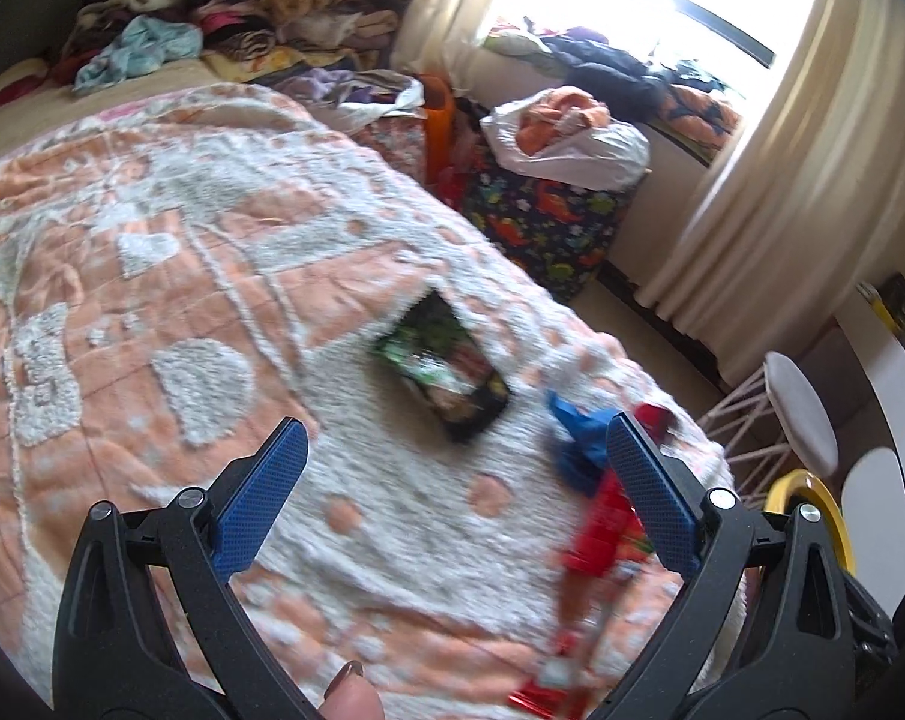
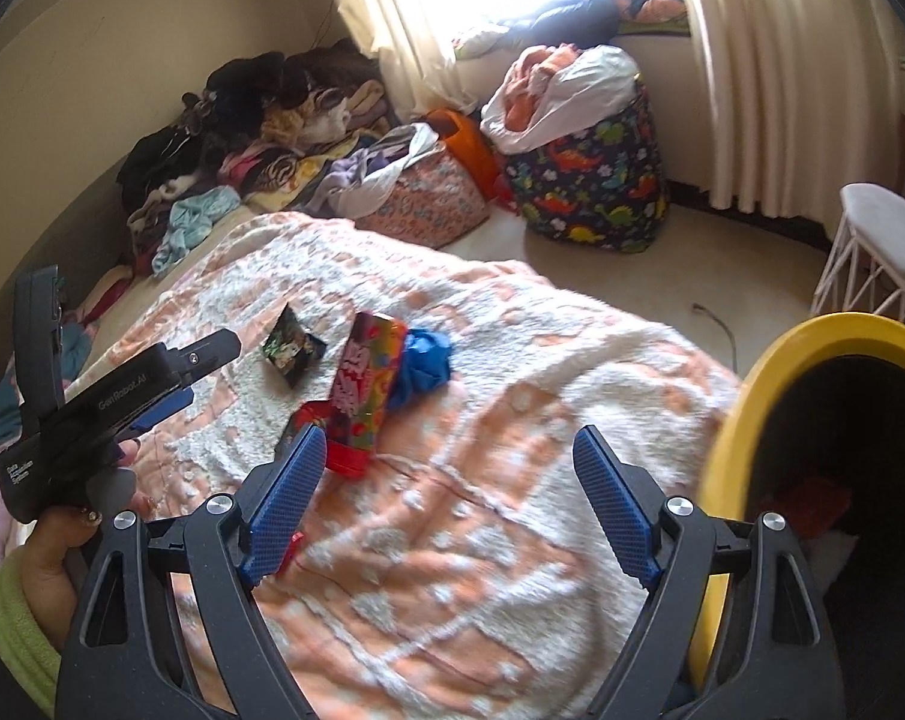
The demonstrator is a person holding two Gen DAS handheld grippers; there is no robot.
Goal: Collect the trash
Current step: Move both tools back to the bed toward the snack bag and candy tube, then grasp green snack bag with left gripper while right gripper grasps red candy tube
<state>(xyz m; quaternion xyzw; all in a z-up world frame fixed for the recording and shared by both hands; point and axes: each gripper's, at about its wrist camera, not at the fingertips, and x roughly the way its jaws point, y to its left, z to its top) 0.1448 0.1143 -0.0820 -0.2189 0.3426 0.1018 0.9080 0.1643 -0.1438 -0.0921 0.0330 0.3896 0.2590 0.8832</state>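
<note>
Grippers both wide, empty – left gripper (image 1: 452, 492), right gripper (image 2: 446, 504) – over blanket (image 2: 452, 570); wrappers (image 2: 365, 390) ahead.

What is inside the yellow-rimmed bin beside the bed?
Inside the yellow-rimmed bin, something red-orange lies low in the dark interior, with a pale scrap beneath. The rest is hidden by shadow and the rim.

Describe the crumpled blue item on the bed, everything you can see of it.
The crumpled blue item looks like thin, soft plastic or film, bunched into a loose wad with folds and points. It lies on the orange-and-white blanket, pressed against the far end of the colourful printed box and near the dark packet. In the left wrist view it is blurred and partly hidden behind a finger. No tool touches it.
</note>
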